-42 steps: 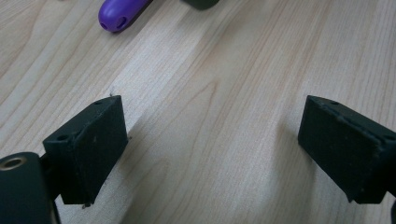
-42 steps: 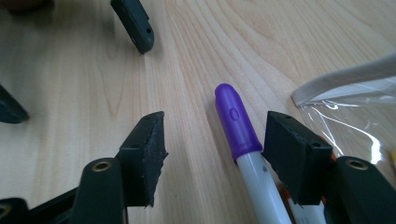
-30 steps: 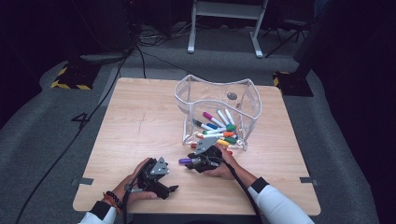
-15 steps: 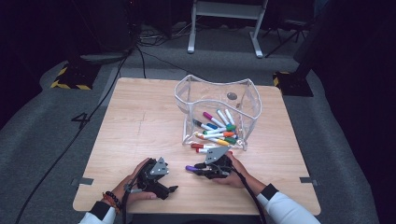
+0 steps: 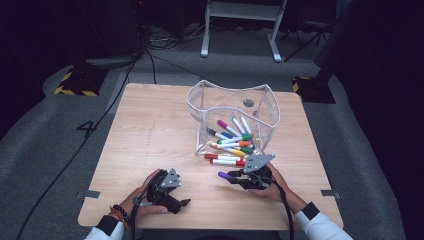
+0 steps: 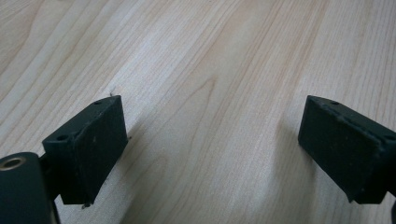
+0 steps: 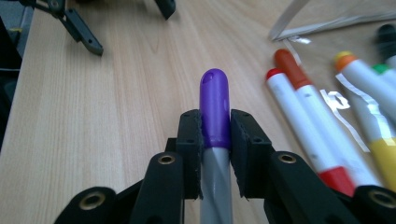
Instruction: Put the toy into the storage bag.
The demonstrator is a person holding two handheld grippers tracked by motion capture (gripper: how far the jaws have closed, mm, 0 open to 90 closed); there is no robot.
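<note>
Purple marker [image 7: 214, 108]: clamped between the pads of the right claw [image 7: 215, 133], purple cap jutting past the tips, grey barrel running back under the claw body. In the high view [image 5: 225, 175] the cap sticks out toward the left of the picture, near the front edge of the tabletop; the barrel is hidden under the hand.
Right claw: closed on the purple marker; its jaws have just been closing, with the marker between them. Seen from above [image 5: 231, 175], grey three-cornered plate on top, cable trailing back along the sleeve.
Red markers [image 5: 225, 159]: two white-bodied, red-capped ones lying flat just outside the mouth of the bag, just beyond the right claw. In the right gripper view their far ends run off the bottom edge.
Clear bag [image 5: 260, 107]: transparent pouch standing open mid-tabletop, more coloured markers inside; colours overlap and an exact count is hard to make out.
Left claw [image 6: 212, 154]: jaws standing wide apart, nothing between them, bare wood grain beneath. From above [image 5: 182, 202] it sits low at the near left, well apart from the right claw.
Tabletop [image 5: 150, 130]: pale wood.
</note>
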